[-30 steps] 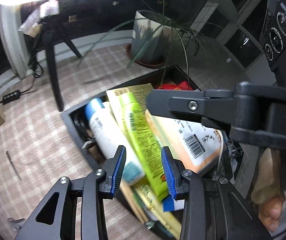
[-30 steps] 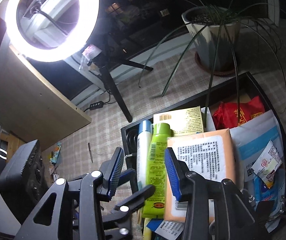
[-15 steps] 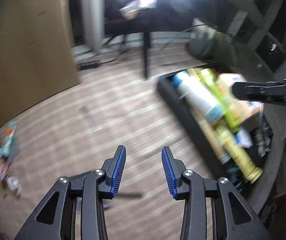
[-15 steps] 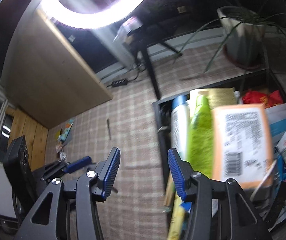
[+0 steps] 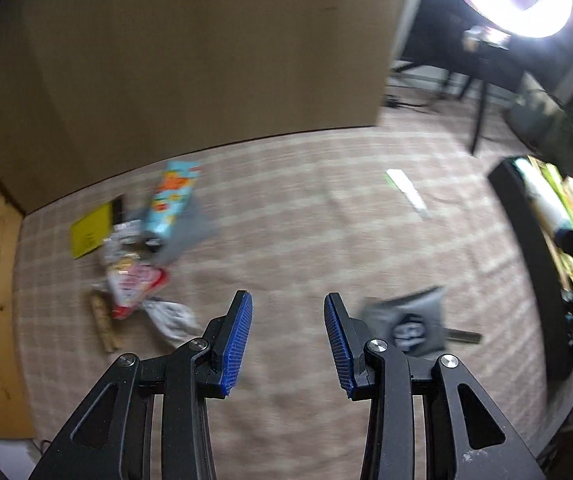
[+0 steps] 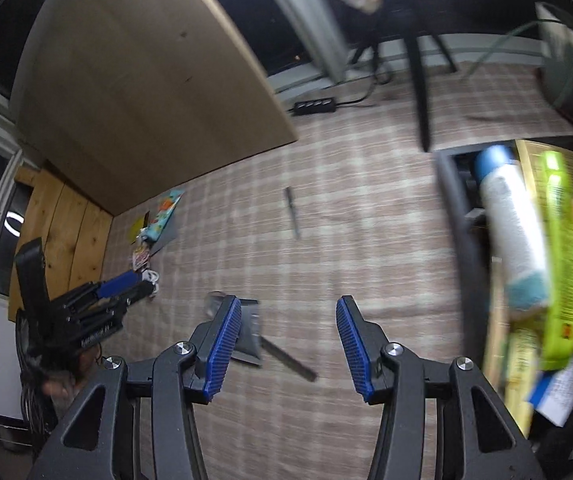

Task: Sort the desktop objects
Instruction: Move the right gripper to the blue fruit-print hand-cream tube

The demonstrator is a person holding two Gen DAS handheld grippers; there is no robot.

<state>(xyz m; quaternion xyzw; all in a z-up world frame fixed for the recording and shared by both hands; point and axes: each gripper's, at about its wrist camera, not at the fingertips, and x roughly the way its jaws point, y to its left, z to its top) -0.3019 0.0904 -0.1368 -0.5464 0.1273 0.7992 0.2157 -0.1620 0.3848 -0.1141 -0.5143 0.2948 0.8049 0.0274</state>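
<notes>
Two grippers have swung away from the black tray, both parted and empty. Left of the tray, the left gripper now faces a heap of snack packets; nearer the tray, the right gripper hangs over a grey pouch. Another pick looks likely.

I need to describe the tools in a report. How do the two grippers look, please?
Both the left gripper and the right gripper have black jointed frames with triangular cut-outs and round silver screw heads. Each finger carries a ribbed blue pad. No cables or sleeves show clearly.
</notes>
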